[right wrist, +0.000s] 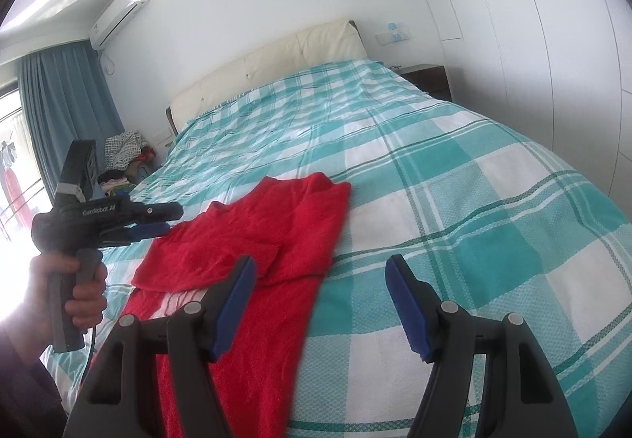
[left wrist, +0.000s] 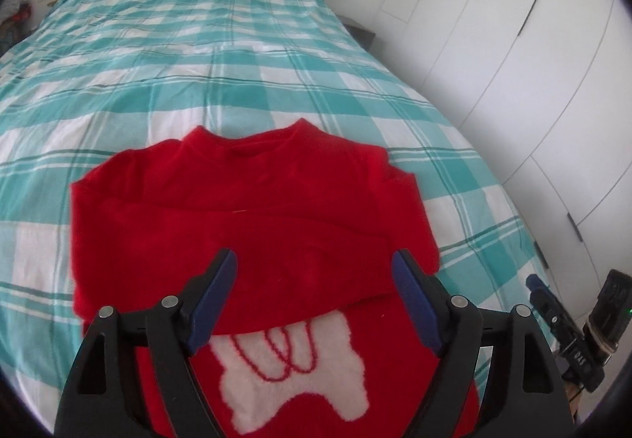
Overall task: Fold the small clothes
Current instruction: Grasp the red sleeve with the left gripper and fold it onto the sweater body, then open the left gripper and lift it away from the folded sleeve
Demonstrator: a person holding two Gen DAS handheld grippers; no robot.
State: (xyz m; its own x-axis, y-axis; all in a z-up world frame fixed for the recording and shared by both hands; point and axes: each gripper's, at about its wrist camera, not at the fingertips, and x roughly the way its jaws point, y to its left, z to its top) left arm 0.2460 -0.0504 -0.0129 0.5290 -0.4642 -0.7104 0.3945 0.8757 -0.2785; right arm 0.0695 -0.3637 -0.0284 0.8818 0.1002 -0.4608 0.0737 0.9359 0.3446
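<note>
Blue-padded fingers (left wrist: 215, 303) of the left gripper (left wrist: 316, 303) are spread wide, released, above the red sweater (left wrist: 252, 224), nothing being grasped. The sweater is laid flat on the checked bedspread (left wrist: 197, 55) near the foot edge of the bed, its sleeves folded across the chest. The right gripper (right wrist: 320, 303) is likewise held released beside the sweater's edge. The left hand (right wrist: 83, 280) is seen clasped around the upright handle, fingers level.

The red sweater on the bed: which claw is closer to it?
Left. The left claw hangs open right over the red sweater, above its folded sleeves. The right claw is open too, off the sweater's right edge, mostly over the checkered bedspread.
</note>
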